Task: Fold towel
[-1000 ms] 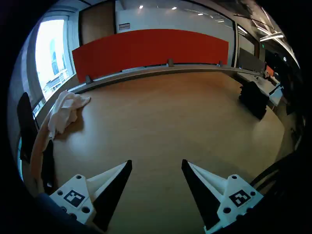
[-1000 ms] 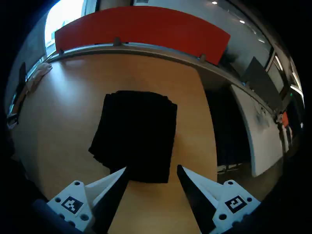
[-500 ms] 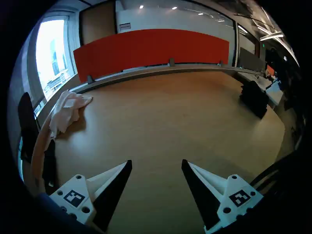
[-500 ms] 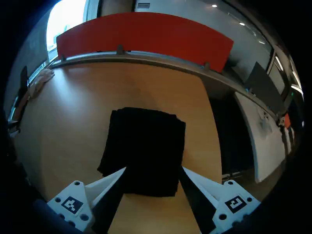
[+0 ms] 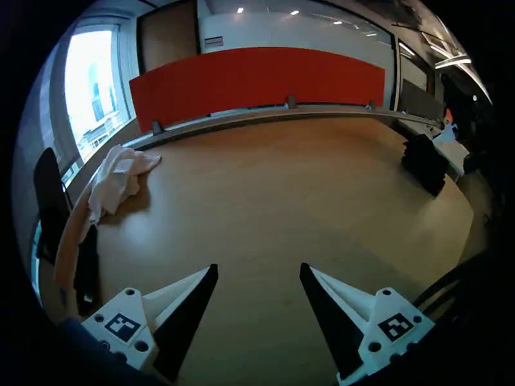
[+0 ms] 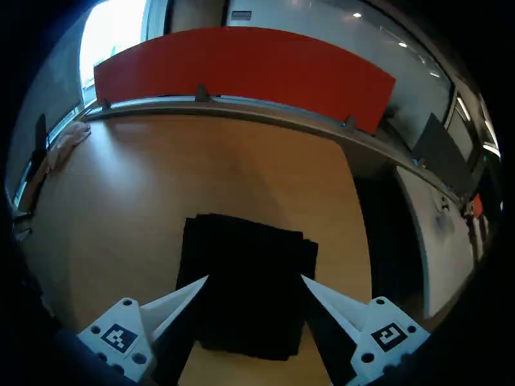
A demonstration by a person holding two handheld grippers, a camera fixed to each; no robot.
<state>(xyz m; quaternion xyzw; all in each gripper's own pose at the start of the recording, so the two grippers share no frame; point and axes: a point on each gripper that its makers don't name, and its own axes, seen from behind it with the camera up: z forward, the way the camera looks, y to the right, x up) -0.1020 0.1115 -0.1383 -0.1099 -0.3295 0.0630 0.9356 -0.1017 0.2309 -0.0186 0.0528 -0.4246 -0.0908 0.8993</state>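
Your right tool point(image 6: 254, 276), jaws apart, has the folded black towel point(image 6: 248, 251) straight ahead, spanning their gap; your left tool point(image 5: 258, 264), equally apart, faces the desk point(image 5: 290, 193), well away.

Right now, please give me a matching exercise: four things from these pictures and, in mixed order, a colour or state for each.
Things:
1. black towel
2. pale cloth
3. partition
4. left tongs

Colour or state:
a. red
b. open
c. crumpled
d. folded flat

Pairs: 1-d, 2-c, 3-a, 4-b.
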